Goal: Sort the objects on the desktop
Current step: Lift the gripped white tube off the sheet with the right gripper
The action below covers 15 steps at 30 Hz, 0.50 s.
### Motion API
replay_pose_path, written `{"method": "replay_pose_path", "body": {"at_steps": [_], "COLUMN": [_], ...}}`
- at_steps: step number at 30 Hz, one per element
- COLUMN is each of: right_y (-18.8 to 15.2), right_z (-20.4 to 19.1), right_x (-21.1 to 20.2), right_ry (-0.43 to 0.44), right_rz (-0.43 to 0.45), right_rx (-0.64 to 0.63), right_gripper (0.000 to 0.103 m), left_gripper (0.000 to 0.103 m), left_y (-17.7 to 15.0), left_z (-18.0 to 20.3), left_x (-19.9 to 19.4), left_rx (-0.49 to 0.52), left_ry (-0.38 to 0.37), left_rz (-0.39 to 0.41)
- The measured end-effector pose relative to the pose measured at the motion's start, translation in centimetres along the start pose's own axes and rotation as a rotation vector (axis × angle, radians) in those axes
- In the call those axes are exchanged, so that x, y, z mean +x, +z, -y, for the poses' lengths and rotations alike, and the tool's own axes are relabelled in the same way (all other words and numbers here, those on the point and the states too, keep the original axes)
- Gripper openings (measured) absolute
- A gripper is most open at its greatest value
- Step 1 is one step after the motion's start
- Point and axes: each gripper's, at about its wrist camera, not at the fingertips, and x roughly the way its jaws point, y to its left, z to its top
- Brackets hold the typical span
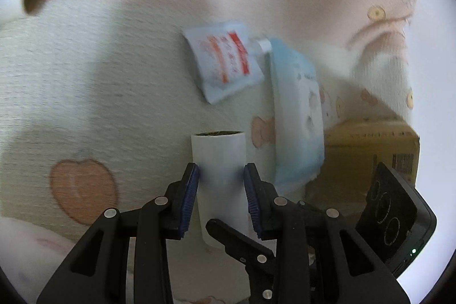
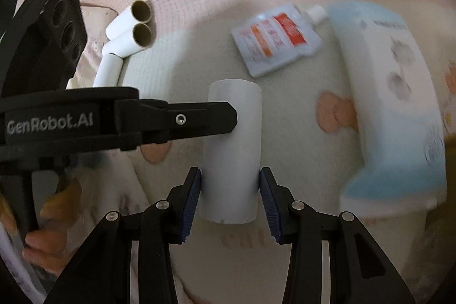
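Between both grippers: tube (image 2: 232, 150), off the mat.
Left gripper (image 1: 221, 195): fingers clamped on tube sides.
Right gripper (image 2: 230, 198): fingers flank tube, apparently touching; likely a handover.
Sorted pile: tubes (image 2: 131, 30) grouped together.
Unsorted: pouch (image 2: 275, 39), pack (image 2: 399, 104).

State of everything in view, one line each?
white tube: gripped by both claws
left claw: shut on the white tube
right claw: shut on the white tube
spare tubes: lying on the mat, ungripped
pouch: lying flat, cap on
tissue pack: lying on the mat, blurred
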Motion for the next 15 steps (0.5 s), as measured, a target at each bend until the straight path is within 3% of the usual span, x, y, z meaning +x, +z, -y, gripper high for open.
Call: {"method": "replay_pose_path", "body": {"at_steps": [6, 15], "right_y": [-0.5, -2.5], "right_z": [0.1, 1.4], "right_x": [0.0, -1.2], "right_ry": [-0.002, 0.035], "right_rz": [0.012, 0.02], "right_rx": [0.066, 0.108], "right_gripper": [0.04, 0.04], "left_gripper": [0.036, 0.036], "left_y": [-0.8, -2.8], "left_z": [0.1, 1.6], "left_x": [1.1, 1.4], "left_rx": [-0.045, 0.004], "left_ry": [-0.068, -0.022], "left_rz": [-0.031, 0.001]}}
